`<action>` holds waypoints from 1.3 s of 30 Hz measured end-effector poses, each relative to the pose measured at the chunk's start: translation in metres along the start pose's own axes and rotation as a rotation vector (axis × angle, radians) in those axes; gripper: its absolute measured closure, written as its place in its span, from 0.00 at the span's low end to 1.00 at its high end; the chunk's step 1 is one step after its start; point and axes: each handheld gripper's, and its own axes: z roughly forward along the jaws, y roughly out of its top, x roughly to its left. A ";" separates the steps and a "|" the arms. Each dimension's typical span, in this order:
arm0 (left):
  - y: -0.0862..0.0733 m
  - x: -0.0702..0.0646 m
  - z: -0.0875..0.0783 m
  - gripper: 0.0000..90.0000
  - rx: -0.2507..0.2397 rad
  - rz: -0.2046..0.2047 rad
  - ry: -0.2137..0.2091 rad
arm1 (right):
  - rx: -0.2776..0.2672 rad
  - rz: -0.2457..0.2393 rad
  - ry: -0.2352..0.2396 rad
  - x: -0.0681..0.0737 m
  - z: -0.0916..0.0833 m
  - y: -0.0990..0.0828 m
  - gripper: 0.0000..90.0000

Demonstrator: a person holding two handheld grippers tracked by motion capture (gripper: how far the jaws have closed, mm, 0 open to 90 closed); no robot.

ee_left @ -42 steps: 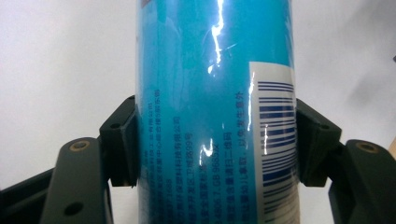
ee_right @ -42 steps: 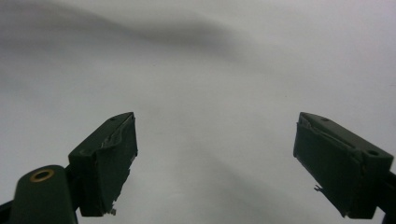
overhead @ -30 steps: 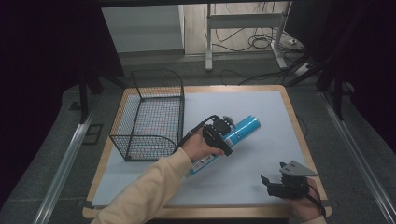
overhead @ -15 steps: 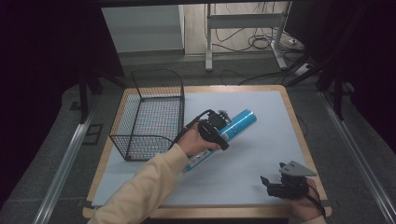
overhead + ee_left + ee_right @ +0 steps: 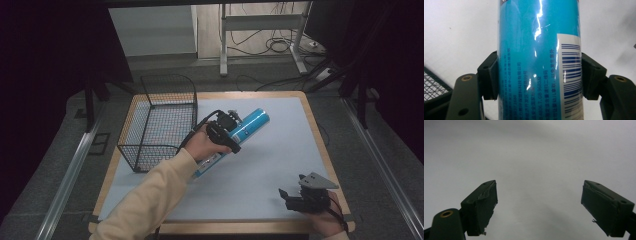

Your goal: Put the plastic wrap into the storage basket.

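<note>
A long blue can (image 5: 247,127) with a white barcode label lies slanted over the pale mat (image 5: 280,150), its far end raised toward the upper right. My left gripper (image 5: 227,135) is shut on its middle; in the left gripper view both black pads (image 5: 489,75) press the can (image 5: 539,60) from either side. The can's near end is hidden behind the hand. My right gripper (image 5: 295,197) rests low near the table's front right edge, and in the right gripper view its jaws stand wide apart over bare mat, the right gripper (image 5: 539,207) open and holding nothing.
A black wire basket (image 5: 160,120) stands on the left part of the table, just left of the left hand; its mesh corner (image 5: 434,85) shows in the left gripper view. The wooden table rim (image 5: 320,145) borders the mat. Metal rails run along both sides.
The left hand has lifted the can a little and carried it leftward, closer to the basket. The right gripper has stayed where it was.
</note>
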 end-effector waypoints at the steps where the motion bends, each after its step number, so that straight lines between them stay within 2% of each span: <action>1: 0.000 0.001 -0.002 0.35 0.000 0.001 0.004 | -0.001 -0.001 -0.001 0.000 0.000 0.000 0.15; 10: 0.001 0.005 -0.007 0.35 -0.012 0.001 0.008 | 0.000 0.000 -0.001 0.000 0.000 0.000 0.15; 25: 0.013 0.013 -0.020 0.35 -0.039 -0.017 0.031 | -0.002 0.000 -0.005 -0.001 -0.001 0.000 0.15; 34: 0.018 0.025 -0.032 0.35 -0.069 -0.040 0.047 | 0.001 0.001 -0.006 -0.002 -0.001 0.000 0.15; 39: 0.023 0.031 -0.039 0.35 -0.079 -0.036 0.055 | 0.005 0.006 -0.011 -0.002 -0.001 0.000 0.15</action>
